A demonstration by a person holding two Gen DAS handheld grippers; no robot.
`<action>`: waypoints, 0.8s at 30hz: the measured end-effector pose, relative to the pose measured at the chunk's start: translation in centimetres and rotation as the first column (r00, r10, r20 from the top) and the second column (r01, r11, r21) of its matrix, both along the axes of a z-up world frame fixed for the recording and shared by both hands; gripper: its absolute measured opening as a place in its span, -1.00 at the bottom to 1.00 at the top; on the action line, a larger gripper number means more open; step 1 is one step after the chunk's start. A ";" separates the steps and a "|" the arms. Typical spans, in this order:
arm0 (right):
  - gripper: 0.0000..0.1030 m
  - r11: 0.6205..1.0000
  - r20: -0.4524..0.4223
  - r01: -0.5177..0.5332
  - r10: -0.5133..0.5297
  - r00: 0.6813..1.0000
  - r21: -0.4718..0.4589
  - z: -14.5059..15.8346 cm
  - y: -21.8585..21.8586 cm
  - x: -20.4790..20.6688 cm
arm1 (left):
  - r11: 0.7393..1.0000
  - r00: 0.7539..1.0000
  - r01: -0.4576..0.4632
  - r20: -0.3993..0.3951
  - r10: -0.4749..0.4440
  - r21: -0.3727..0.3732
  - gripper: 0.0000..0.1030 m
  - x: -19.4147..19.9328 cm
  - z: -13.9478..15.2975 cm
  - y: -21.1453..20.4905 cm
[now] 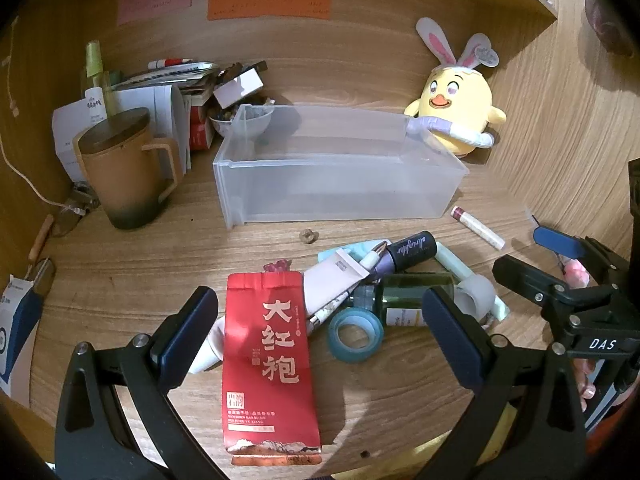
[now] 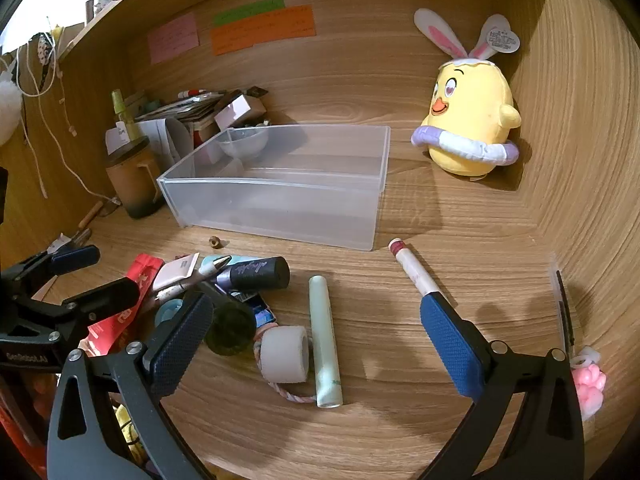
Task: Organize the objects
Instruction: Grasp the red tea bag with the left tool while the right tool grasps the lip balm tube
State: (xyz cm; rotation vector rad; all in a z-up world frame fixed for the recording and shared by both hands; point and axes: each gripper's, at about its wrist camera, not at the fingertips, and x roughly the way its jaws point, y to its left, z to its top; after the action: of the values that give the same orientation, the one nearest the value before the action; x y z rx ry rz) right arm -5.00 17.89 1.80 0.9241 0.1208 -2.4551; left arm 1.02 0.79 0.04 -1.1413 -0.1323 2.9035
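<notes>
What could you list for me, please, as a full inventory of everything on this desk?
Translucent plastic bin: one, frosted clear, desk centre, holding nothing.
Red foil tea packet: one, lying flat between the left fingers.
Yellow plush chick with bunny ears: one, back right corner.
Brown lidded mug: one, left of bin.
Teal tape roll: one, in the clutter pile.
White tape roll: one, beside a pale green tube.
White lip balm stick with a red end: one, apart, right of pile.
Dark purple-capped tube: one, in pile.
Sticky notes: three; pink, green, orange; back wall.
Left gripper: open.
Right gripper: open.
</notes>
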 end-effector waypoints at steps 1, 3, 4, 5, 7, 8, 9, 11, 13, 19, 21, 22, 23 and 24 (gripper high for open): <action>1.00 1.000 0.001 -0.001 0.001 1.000 0.000 0.0 0.0 0.0 | 1.000 1.000 -0.002 0.001 0.002 -0.002 1.00 0.0 0.0 0.0; 1.00 1.000 0.003 -0.002 0.002 1.000 0.004 -0.1 0.1 -0.1 | 1.000 1.000 -0.007 0.004 0.007 -0.003 1.00 0.0 0.0 -0.1; 1.00 1.000 0.004 0.000 0.000 1.000 0.008 -0.2 0.2 -0.2 | 1.000 1.000 -0.012 0.006 0.012 -0.003 1.00 0.1 -0.1 -0.2; 1.00 1.000 0.004 0.001 -0.001 1.000 0.011 -0.2 0.3 -0.3 | 1.000 1.000 -0.017 0.009 0.017 -0.002 1.00 0.2 -0.2 -0.3; 1.00 1.000 0.004 0.007 -0.007 1.000 0.020 -0.3 0.7 -0.6 | 1.000 1.000 -0.025 0.018 0.025 -0.002 1.00 0.4 -0.4 -0.7; 1.00 1.000 0.003 0.013 -0.013 1.000 0.027 -0.4 0.9 -0.8 | 1.000 0.999 -0.030 0.023 0.030 -0.004 1.00 0.5 -0.6 -0.9; 1.00 0.999 0.001 0.024 -0.024 1.000 0.038 -0.5 1.2 -1.1 | 0.999 0.999 -0.035 0.031 0.036 -0.006 1.00 0.7 -0.7 -1.2; 1.00 0.998 -0.002 0.038 -0.038 0.999 0.049 -0.6 1.7 -1.5 | 0.999 0.997 -0.051 0.050 0.052 -0.013 1.00 1.0 -1.2 -1.8; 1.00 0.996 -0.005 0.058 -0.058 0.998 0.061 -0.7 2.4 -2.1 | 0.998 0.995 -0.063 0.076 0.064 -0.021 1.00 1.4 -1.9 -2.3; 1.00 0.988 0.009 0.119 -0.120 0.993 0.099 -1.7 4.2 -4.7 | 0.997 0.988 -0.070 0.132 0.075 -0.045 1.00 1.9 -3.6 -2.7; 0.99 0.986 0.025 0.126 -0.129 0.991 0.108 -2.2 4.6 -5.5 | 0.998 0.987 -0.059 0.150 0.064 -0.037 1.00 2.1 -4.2 -2.6; 0.98 0.985 0.030 0.128 -0.133 0.991 0.114 -2.4 4.6 -5.7 | 0.998 0.986 -0.060 0.155 0.065 -0.038 1.00 2.3 -4.2 -2.6; 0.98 0.984 0.033 0.131 -0.136 0.990 0.122 -2.6 4.8 -6.0 | 0.997 0.985 -0.062 0.158 0.067 -0.039 1.00 2.5 -4.3 -2.6; 0.98 0.983 0.035 0.133 -0.139 0.990 0.128 -2.8 4.8 -6.2 | 0.997 0.985 -0.065 0.159 0.071 -0.041 1.00 2.7 -4.5 -2.6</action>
State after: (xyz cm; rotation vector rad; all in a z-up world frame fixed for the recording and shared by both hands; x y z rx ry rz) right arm -11.20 22.71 -0.95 1.0715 0.2048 -2.5748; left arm 3.75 -1.79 -4.46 -1.4034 -0.1241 2.8800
